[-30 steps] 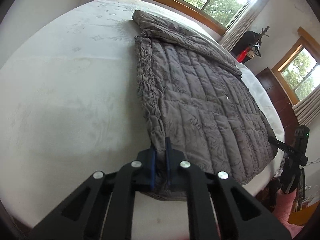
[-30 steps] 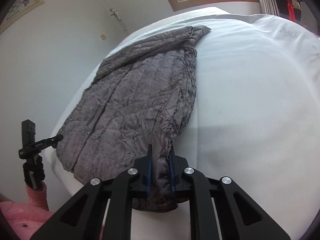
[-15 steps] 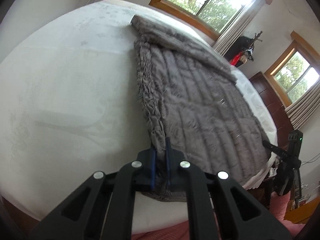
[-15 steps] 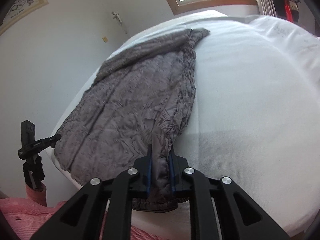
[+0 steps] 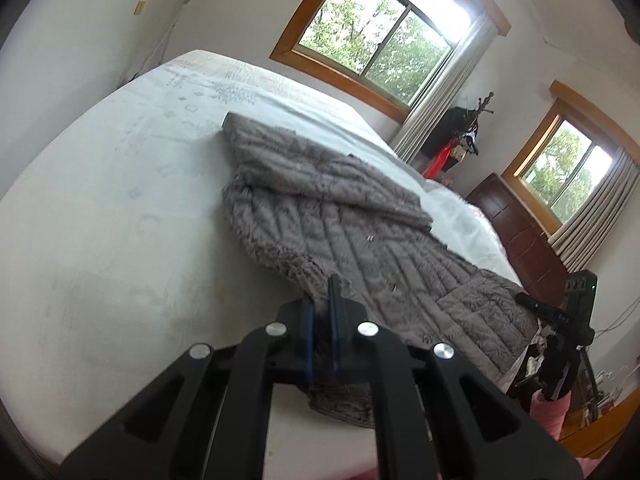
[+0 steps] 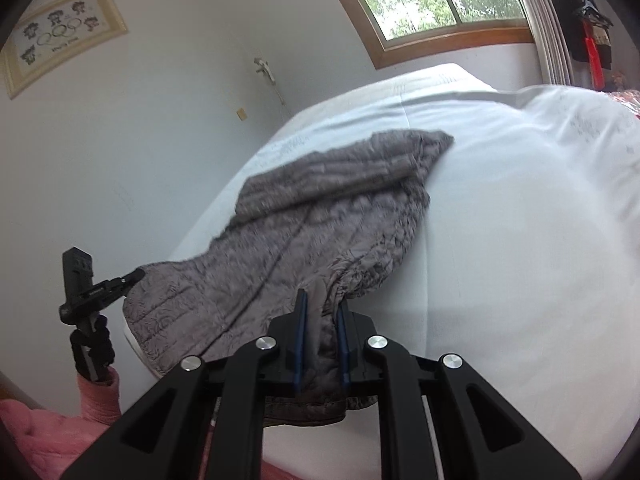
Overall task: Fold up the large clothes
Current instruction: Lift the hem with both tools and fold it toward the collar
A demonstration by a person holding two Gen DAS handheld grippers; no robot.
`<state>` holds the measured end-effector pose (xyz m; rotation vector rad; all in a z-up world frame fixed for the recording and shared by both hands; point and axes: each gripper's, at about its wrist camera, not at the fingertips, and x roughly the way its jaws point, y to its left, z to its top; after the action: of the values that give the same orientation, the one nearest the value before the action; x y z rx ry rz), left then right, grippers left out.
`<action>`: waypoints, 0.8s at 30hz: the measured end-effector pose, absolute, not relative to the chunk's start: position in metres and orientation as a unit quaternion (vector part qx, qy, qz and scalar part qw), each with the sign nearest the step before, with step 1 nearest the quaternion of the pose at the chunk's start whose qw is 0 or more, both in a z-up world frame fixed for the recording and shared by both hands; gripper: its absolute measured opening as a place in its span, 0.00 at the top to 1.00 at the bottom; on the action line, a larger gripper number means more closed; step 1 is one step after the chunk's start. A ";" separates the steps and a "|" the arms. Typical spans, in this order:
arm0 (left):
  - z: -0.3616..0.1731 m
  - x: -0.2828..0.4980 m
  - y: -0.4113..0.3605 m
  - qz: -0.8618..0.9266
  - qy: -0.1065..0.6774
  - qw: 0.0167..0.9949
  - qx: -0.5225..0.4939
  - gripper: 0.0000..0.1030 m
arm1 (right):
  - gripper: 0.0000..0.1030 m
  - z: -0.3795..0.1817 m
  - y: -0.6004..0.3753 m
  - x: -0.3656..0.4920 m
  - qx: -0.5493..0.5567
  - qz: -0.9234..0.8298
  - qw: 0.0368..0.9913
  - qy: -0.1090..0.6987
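One grey quilted jacket (image 5: 360, 240) lies spread across a white bed (image 5: 120, 208), and both grippers hold its near hem. In the left wrist view the jacket runs away from the camera toward the far side of the bed, its far end bunched into a thick fold and its near end lifted off the sheet. The left gripper (image 5: 321, 322) has its two blue-edged fingers closed tight on one near corner of the jacket, with a flap of hem hanging below the jaws. In the right wrist view the same jacket (image 6: 320, 232) is seen from the other corner. The right gripper (image 6: 321, 338) is clamped on a gathered bunch of the fabric, which fills the gap between its fingers and droops beneath them. The left gripper also appears at the left of that view, in a pink-sleeved hand at the jacket's other near corner. The fabric between the two grippers sags over the bed's edge. Beyond the bed are pale walls, two wood-framed windows (image 5: 376, 40) with curtains, a dark wooden dresser (image 5: 520, 236), and a framed picture (image 6: 60, 36).
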<state>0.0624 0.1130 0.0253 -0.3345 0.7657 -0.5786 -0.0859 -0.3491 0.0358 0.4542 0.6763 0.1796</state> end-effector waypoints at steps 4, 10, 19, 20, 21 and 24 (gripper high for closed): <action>0.047 0.081 0.113 -0.282 0.345 0.880 -0.164 0.96 | 0.87 0.057 -0.359 -0.069 0.227 0.083 0.918 0.315; 0.079 0.129 0.102 -0.289 0.325 0.884 -0.174 0.96 | 0.88 0.090 -0.381 -0.023 0.248 0.078 0.918 0.301; 0.100 0.220 0.084 -0.259 0.318 0.894 -0.181 0.96 | 0.87 0.110 -0.425 0.070 0.297 0.059 0.904 0.301; 0.100 0.234 0.082 -0.251 0.318 0.896 -0.181 0.96 | 0.87 0.108 -0.429 0.078 0.301 0.057 0.903 0.302; 0.100 0.247 0.081 -0.243 0.319 0.898 -0.183 0.96 | 0.87 0.106 -0.434 0.091 0.305 0.053 0.901 0.303; 0.095 0.277 0.078 -0.220 0.321 0.903 -0.182 0.96 | 0.87 0.100 -0.444 0.121 0.307 0.035 0.899 0.310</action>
<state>0.2765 0.0780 0.0946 -0.3753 0.6629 -0.4557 0.1211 -0.4438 0.0999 0.6357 0.6428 0.0726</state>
